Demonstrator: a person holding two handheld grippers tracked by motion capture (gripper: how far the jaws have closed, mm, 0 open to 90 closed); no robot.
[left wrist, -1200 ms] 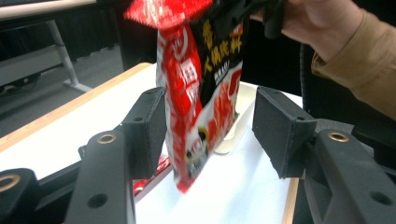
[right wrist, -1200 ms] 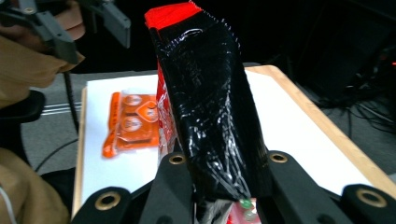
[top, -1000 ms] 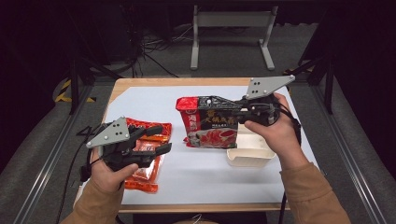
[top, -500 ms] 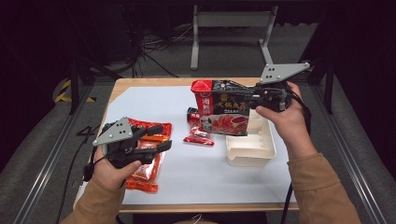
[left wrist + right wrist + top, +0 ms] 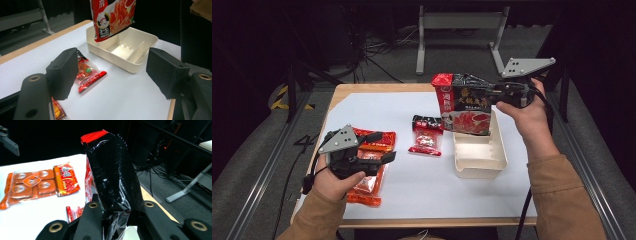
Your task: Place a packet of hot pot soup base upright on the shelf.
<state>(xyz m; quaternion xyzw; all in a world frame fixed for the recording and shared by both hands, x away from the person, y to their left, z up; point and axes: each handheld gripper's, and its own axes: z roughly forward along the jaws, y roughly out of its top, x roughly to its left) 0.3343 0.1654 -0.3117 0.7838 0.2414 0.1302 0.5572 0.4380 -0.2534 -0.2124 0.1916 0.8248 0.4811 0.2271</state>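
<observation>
White worktop (image 5: pixel 412 200) in a dark room. Nearest: left gripper (image 5: pixel 379 147), jaws just opened and empty, over two orange-red sachets (image 5: pixel 371 172). One small red-black sachet (image 5: pixel 426 136) mid-worktop. One cream divided tray (image 5: pixel 476 157). Farthest, raised above the tray: one red-black bag (image 5: pixel 464 104), marked "3~5", clamped in the right gripper (image 5: pixel 498 92).

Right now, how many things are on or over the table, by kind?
Large printed bags, held up by the right hand-held gripper: 1
Orange-red flat packets near the left hand-held gripper: 2
Small red sachets: 1
Cream divided trays: 1
Total: 5
</observation>
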